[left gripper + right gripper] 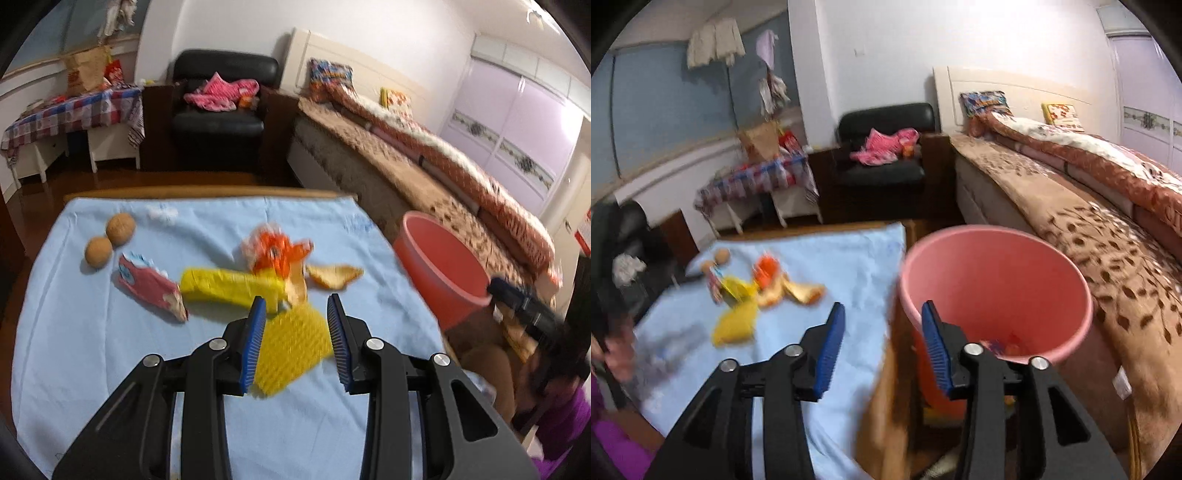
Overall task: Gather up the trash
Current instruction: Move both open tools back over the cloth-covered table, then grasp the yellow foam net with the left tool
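Observation:
Trash lies on a table with a light blue cloth [110, 350]: a yellow mesh piece [291, 347], a yellow wrapper [225, 286], an orange wrapper [275, 253], a pink-and-blue wrapper [147, 286], a peel piece [334, 275]. My left gripper [297, 306] is open just above the yellow mesh piece, which lies between its jaws. A pink bin [993, 291] stands right of the table and holds some trash. My right gripper [882, 312] is open and empty, at the bin's near left rim. The trash pile [753, 291] shows to its left.
Two round brown fruits [110, 238] lie at the cloth's far left. A bed with a brown blanket [1089, 236] runs along the right, behind the bin. A black armchair [221, 96] and a checked-cloth table [70, 114] stand at the back.

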